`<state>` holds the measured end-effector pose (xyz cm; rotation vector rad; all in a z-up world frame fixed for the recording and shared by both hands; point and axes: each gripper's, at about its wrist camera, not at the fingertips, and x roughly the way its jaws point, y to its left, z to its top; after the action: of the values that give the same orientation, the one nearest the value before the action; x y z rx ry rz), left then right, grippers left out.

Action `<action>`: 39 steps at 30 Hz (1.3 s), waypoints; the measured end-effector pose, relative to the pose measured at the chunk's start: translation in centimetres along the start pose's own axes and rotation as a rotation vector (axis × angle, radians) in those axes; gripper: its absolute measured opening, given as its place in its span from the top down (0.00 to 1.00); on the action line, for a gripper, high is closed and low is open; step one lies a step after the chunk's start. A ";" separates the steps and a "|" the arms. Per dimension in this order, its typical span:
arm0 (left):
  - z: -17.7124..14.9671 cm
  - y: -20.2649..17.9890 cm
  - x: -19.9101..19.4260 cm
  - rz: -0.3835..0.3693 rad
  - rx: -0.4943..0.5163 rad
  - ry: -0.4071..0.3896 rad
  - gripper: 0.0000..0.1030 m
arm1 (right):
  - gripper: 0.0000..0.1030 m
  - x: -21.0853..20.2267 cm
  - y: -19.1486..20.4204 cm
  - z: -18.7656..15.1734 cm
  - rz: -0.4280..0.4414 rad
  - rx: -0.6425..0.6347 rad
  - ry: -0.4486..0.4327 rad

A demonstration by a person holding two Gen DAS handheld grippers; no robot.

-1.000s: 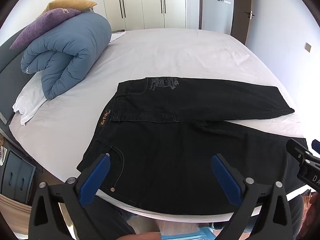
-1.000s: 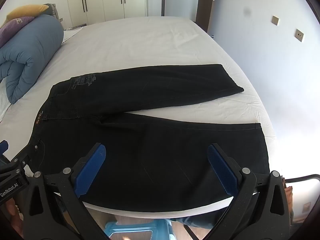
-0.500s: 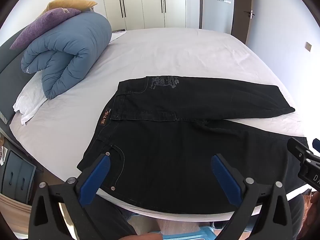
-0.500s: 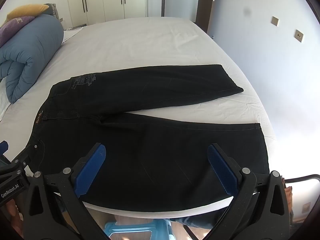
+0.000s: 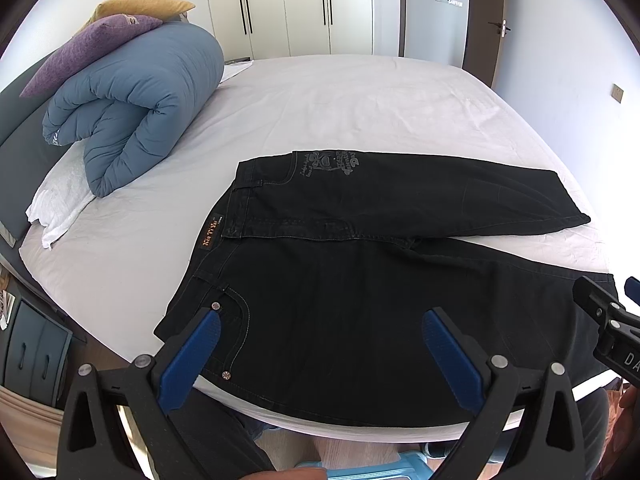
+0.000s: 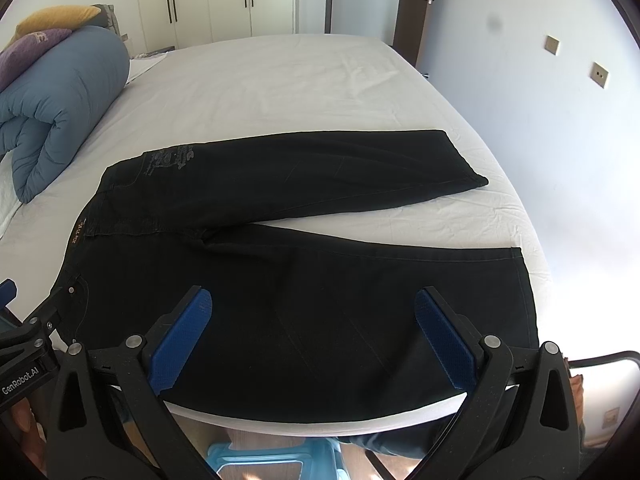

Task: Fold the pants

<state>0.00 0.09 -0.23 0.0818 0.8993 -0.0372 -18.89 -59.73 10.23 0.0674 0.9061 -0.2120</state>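
The black denim pants [image 5: 360, 272] lie flat on the white-sheeted bed [image 5: 340, 104], waistband toward the rolled blue quilt [image 5: 132, 104], the two legs splayed apart in a narrow V with a wedge of bare sheet between them. The leg nearer the bed's front edge runs right along that edge, and its lower side seems to reach the drop or hang a little over it.

The left gripper [image 5: 320, 340] hovers above the pocket end of that nearer leg with its blue-padded jaws spread wide and nothing between them. The right gripper [image 6: 312, 320] hangs over the same leg further from the quilt, toward the hem, likewise spread and empty.

The likely risks, as I judge them:
- The denim looks heavy, so a shallow pinch on one layer may slip, or lift only the top cloth and leave the underside behind.
- If the two ends are lifted unevenly, the leg may land skewed across the far one, leaving hems and seams unmatched.
- A tug toward the bed's front edge could drag the pants off the mattress.
- A low approach may catch the sheet along with the cloth.
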 end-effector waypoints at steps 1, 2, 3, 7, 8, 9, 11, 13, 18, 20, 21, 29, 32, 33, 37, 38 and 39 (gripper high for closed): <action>0.0 0.0 0.0 0.000 0.000 0.000 0.00 | 0.00 0.0 0.1 0.0 -0.001 -0.002 0.000; 0.0 0.0 0.0 0.000 0.001 0.001 0.00 | 0.00 0.0 0.2 0.1 -0.001 -0.003 -0.001; 0.0 0.0 0.0 0.000 0.001 0.001 0.00 | 0.00 0.1 0.2 0.1 -0.001 -0.005 0.000; 0.0 0.0 0.0 -0.001 0.001 0.002 0.00 | 0.00 0.1 0.3 0.1 -0.002 -0.007 0.000; 0.0 0.0 0.0 0.000 0.002 0.002 0.00 | 0.00 0.2 0.3 0.1 -0.003 -0.007 0.000; -0.1 -0.3 -0.1 -0.001 0.001 0.001 0.00 | 0.00 0.2 0.3 0.1 -0.002 -0.007 0.000; -0.2 -0.3 -0.1 -0.001 0.001 0.000 0.00 | 0.00 0.1 0.3 0.0 -0.002 -0.008 0.000; -0.1 -0.3 -0.1 -0.001 0.001 0.002 0.00 | 0.00 0.1 0.5 0.1 -0.002 -0.008 -0.001; -0.1 -0.2 -0.1 -0.001 0.001 0.003 0.00 | 0.00 0.1 0.5 0.1 -0.002 -0.008 -0.001; -0.1 -0.3 -0.1 0.000 0.001 0.003 0.00 | 0.00 0.1 0.6 0.0 -0.002 -0.009 -0.001; -0.1 -0.2 -0.1 0.000 0.001 0.003 0.00 | 0.00 0.1 0.6 0.0 -0.001 -0.009 -0.001; -0.5 -0.1 -0.1 -0.001 0.002 0.002 0.00 | 0.00 0.1 0.7 -0.1 -0.001 -0.011 -0.001; -0.5 -0.1 -0.1 0.000 0.001 0.002 0.00 | 0.00 0.1 0.7 -0.1 -0.001 -0.011 -0.001; -0.5 -0.1 -0.1 0.001 0.001 0.002 0.00 | 0.00 0.1 0.8 -0.1 -0.001 -0.012 -0.001; -0.5 -0.1 -0.1 0.001 0.001 0.001 0.00 | 0.00 0.2 1.0 -0.3 0.000 -0.013 -0.002; -0.5 -0.1 -0.1 0.001 0.002 0.002 0.00 | 0.00 0.2 1.0 -0.3 -0.001 -0.013 -0.002; -0.5 -0.1 -0.1 0.001 0.002 0.002 0.00 | 0.00 0.2 1.0 -0.2 -0.001 -0.013 -0.002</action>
<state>-0.42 0.01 -0.49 0.0840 0.9013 -0.0372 -18.76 -58.71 9.92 0.0542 0.9053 -0.2066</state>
